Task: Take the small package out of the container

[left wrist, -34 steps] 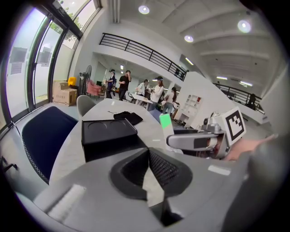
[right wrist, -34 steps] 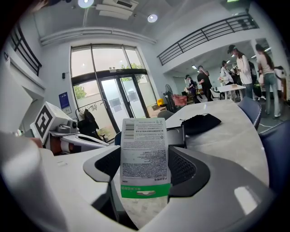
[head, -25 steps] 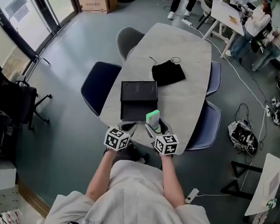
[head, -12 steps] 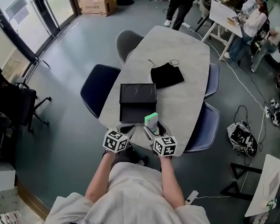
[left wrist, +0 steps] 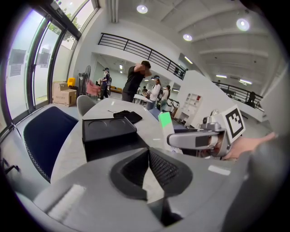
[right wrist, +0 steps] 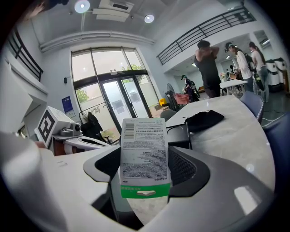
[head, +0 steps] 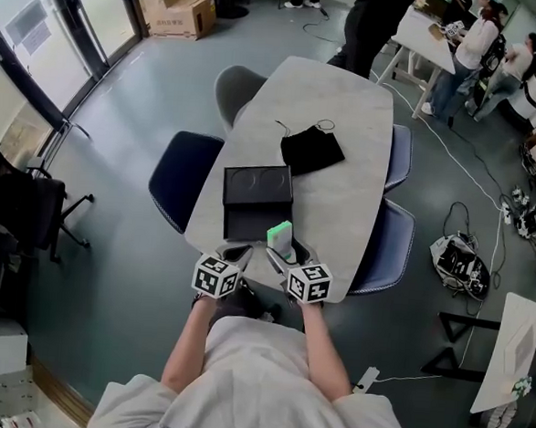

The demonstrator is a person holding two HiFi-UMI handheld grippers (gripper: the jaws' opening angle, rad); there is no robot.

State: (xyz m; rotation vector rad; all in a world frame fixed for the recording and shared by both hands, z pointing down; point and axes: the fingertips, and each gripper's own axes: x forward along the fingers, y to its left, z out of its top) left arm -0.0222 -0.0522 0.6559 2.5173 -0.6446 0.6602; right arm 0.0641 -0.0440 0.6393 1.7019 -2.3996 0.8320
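Observation:
The small package [right wrist: 145, 158], a white printed card pack with a green end, stands upright between the jaws of my right gripper [right wrist: 145, 181], which is shut on it. In the head view the small package [head: 280, 239] is held just off the near right corner of the open black container [head: 255, 203], near the table's front edge. My left gripper [head: 236, 252] hangs beside the right gripper [head: 284, 252]. The left gripper [left wrist: 149, 170] has its jaws together with nothing between them. The left gripper view also shows the container [left wrist: 108, 131] and the package [left wrist: 166, 124].
A black pouch [head: 311, 150] lies on the light table [head: 349, 104] beyond the container. A dark blue chair [head: 183, 180] stands at the left, a grey one [head: 236, 87] behind it, blue chairs [head: 385, 244] at the right. People stand beyond the table's far end.
The head view has shifted a little. Both grippers and the held package stay at the table's front edge, the package slightly nearer me. A person in dark has come nearer the far end.

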